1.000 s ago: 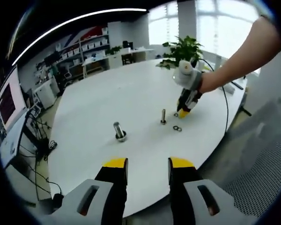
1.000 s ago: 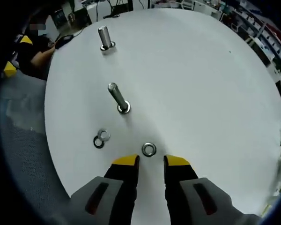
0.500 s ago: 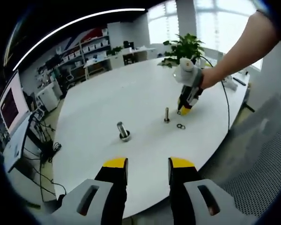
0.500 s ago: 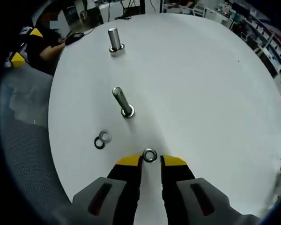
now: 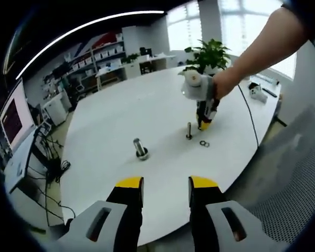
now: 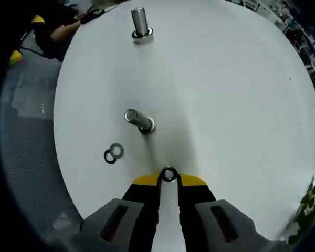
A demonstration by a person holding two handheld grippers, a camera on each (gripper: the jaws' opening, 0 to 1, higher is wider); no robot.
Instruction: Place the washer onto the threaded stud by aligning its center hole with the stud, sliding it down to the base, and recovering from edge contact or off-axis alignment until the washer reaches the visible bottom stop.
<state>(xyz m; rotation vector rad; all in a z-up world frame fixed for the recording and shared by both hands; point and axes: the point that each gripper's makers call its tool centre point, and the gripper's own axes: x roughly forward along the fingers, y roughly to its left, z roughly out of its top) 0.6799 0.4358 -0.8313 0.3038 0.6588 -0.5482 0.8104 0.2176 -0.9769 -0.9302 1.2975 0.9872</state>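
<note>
between the right hand-held gripper [image 6: 169, 180] tips, washer [image 6: 169, 174] partly hidden, stud [image 6: 138, 121] near

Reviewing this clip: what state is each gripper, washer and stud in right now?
right gripper: shut on washer
washer: pinched between the fingers, near the table
near stud: standing, no washer on it yet
far stud: standing, untouched
spare washers: two, overlapping, flat on the table
left gripper: open, holding nothing
</note>
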